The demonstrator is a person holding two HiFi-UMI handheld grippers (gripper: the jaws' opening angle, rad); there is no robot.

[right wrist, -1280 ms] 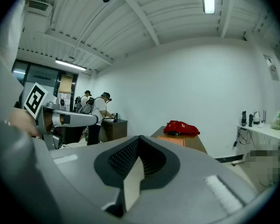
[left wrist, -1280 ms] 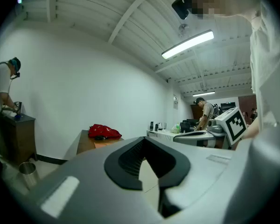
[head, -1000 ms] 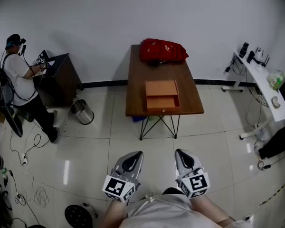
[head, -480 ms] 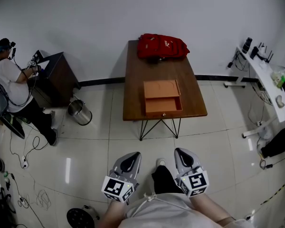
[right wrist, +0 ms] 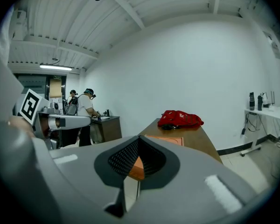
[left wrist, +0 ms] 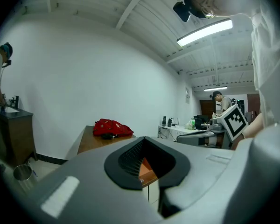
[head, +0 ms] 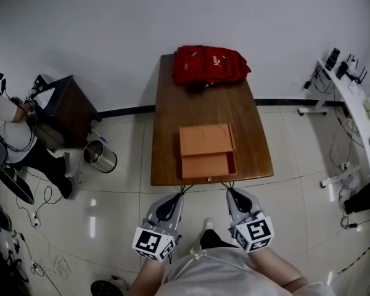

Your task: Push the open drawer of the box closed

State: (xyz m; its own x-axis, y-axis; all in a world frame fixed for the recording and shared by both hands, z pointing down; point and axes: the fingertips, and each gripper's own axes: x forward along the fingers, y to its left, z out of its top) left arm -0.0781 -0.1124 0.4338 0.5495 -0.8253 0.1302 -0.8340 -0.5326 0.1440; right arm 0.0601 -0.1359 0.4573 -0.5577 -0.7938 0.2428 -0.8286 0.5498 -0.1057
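Observation:
An orange box (head: 206, 140) lies on the brown table (head: 246, 122), near its front edge. Its drawer (head: 208, 165) stands pulled out toward me, with a small knob on the front. Both grippers hang just short of the table's front edge and touch nothing. My left gripper (head: 169, 198) is below the drawer's left corner, jaws together and empty. My right gripper (head: 235, 194) is off the drawer's right corner, also shut. In the left gripper view the orange drawer (left wrist: 143, 168) shows through the hollow of the left gripper (left wrist: 147, 164). The right gripper view shows the box (right wrist: 162, 139) beyond the right gripper (right wrist: 135, 164).
A red backpack (head: 209, 65) lies at the table's far end against the white wall. A person (head: 9, 131) works at a dark cabinet (head: 65, 106) at far left, with a metal bin (head: 101, 156) beside it. A white desk (head: 357, 113) stands at right. Cables lie on the tiled floor.
I have walked up to the table: it and the box have come much closer in the head view. Both grippers now sit just before its front edge, still shut.

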